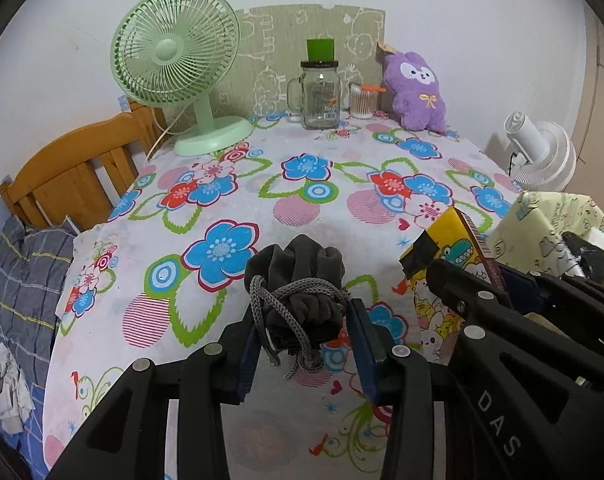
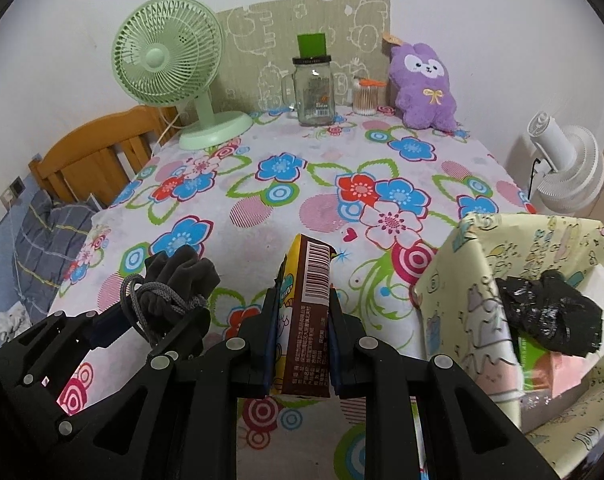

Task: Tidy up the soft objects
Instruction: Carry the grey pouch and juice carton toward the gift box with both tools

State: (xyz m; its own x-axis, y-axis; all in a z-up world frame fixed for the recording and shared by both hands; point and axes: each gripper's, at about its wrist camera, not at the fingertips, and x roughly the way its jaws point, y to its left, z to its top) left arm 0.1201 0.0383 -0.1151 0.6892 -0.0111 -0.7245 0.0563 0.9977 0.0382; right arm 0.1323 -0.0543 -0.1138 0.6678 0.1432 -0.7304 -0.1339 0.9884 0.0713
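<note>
Left gripper (image 1: 302, 320): low centre of my left view, my fingers are clamped on a grey pouch (image 1: 298, 280) at its corded neck; cord ends dangle below the pads.
Right gripper (image 2: 302, 320): low centre of my right view, my fingers are pressed flat on both faces of a tissue pack (image 2: 306, 304), which stands on edge with the barcode end pointing away.
Pouch place: lifted above the floral cloth (image 1: 262, 140), lower centre of the left view, lower left of the right view.
Pack place: just right of the pouch, near the box (image 2: 482, 280) at the right edge.
Box: open-topped and paper-covered, with a crumpled black bag (image 2: 550, 316) already inside.
Step, as I judge it: carry both soft things to the box.
Doing it well: I should bring the pack over the near rim first, since it is closer, and lower it before easing my grip. My hold is on the pouch neck, so the body will sag; I should lift it clear of the rim.
Pose: both grippers point forward toward the far wall, side by side, with the right one close to the box.
Risk: the loose cord may snag on the rim.
</note>
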